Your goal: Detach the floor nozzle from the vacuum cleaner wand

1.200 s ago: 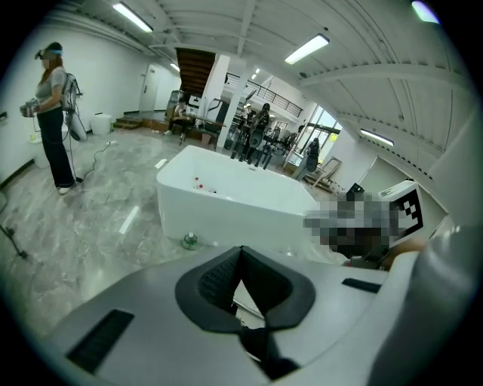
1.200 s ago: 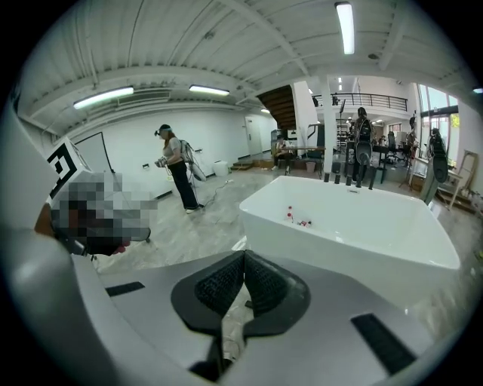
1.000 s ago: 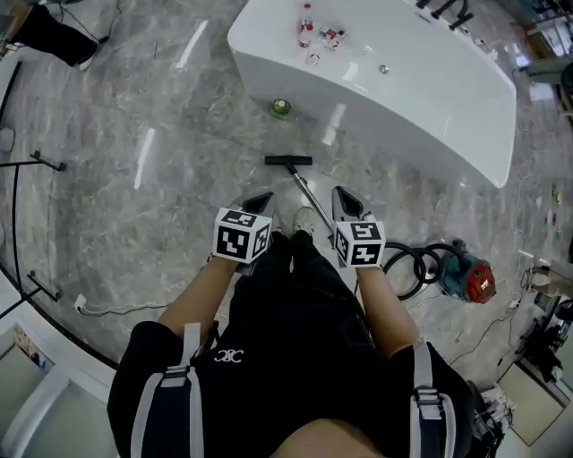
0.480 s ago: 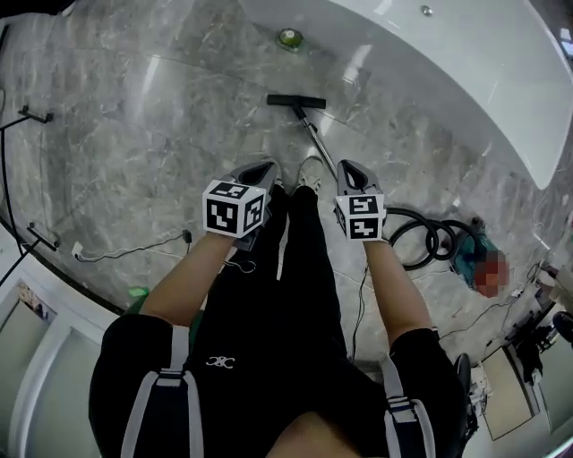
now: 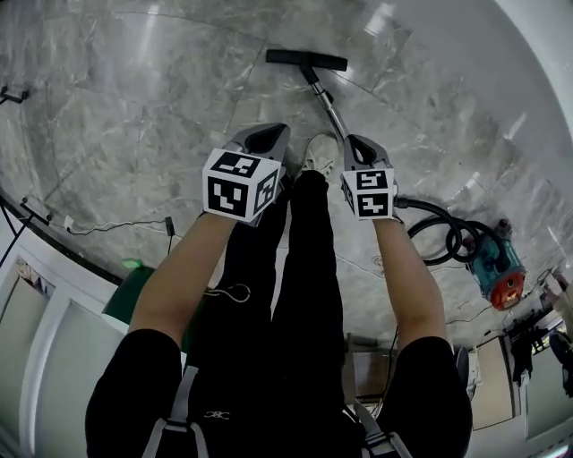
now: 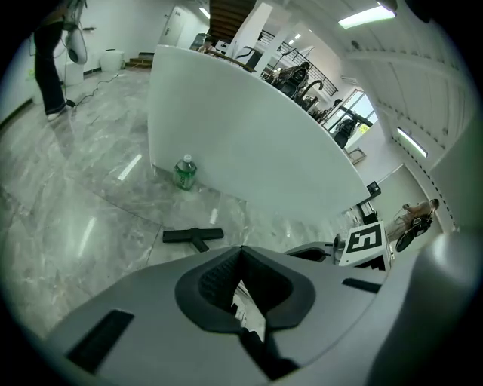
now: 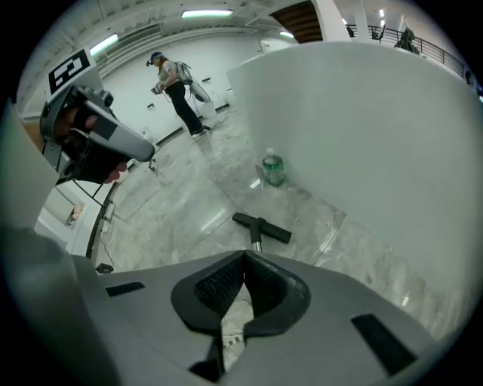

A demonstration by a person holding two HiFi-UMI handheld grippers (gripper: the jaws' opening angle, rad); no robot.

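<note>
We are in a large public hall, something like the lobby or showroom of a commercial building, not a home. The floor (image 5: 134, 107) is polished grey marble in big slabs, and it reflects the lights. On the far side stands a long curved white counter (image 6: 249, 143), like a reception desk, with a green bottle (image 6: 184, 172) at its foot. Behind it we see an upper level with a dark railing (image 7: 434, 44), and strip lights (image 6: 366, 15) on the high white ceiling. Far to the left a person (image 7: 177, 87) stands on the open floor, and a loose cable (image 5: 98, 231) lies near the wall on the left.
</note>
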